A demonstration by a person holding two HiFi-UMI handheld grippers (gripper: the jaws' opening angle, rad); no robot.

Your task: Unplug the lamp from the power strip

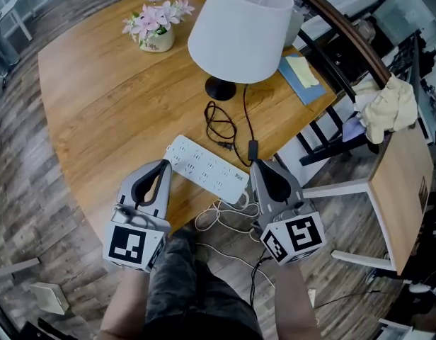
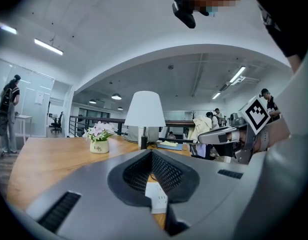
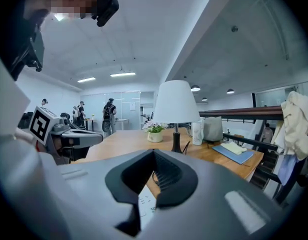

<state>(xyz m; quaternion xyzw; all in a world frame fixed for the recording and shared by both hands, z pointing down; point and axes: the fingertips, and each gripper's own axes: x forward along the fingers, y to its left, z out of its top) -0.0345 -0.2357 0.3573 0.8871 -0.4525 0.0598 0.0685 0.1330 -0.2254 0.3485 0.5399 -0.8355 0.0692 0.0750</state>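
Plug: the black plug (image 1: 224,145) on the thin black lamp cord (image 1: 219,122) lies on the wood, out of the sockets. It is just beside the far long edge of the long white plastic power strip (image 1: 207,170).
Cord: it loops loosely at 6 o'clock of the lamp base. A second run passes a small black switch block (image 1: 252,149) near the right gripper's tips.
Lamp: the white table lamp (image 1: 239,27), with a cone shade and round black foot, stands upright at 12 o'clock of the strip.
Right gripper: the grey right gripper (image 1: 256,164) is at 3 o'clock of the strip, above its right end. Its jaws are clenched together, and its own view shows nothing pinched between them.
Left gripper: the grey left gripper (image 1: 165,164) is at 9 o'clock of the strip, above its left end. Its jaws are closed tip to tip and empty, with the strip showing below them.
Table edge: the round wooden table (image 1: 105,105) ends just behind both grippers, at 6 o'clock. The strip's white cable (image 1: 225,222) hangs off that edge.
Open room: bare wood spreads from 9 to 11 o'clock of the strip.
Far things: a pot of pink flowers (image 1: 153,28) sits at 11 o'clock. A blue notebook (image 1: 303,76) lies at 2 o'clock, near the rim.
Beyond the rim: a chair with a cream cloth (image 1: 388,108) stands at 3 o'clock, well apart.
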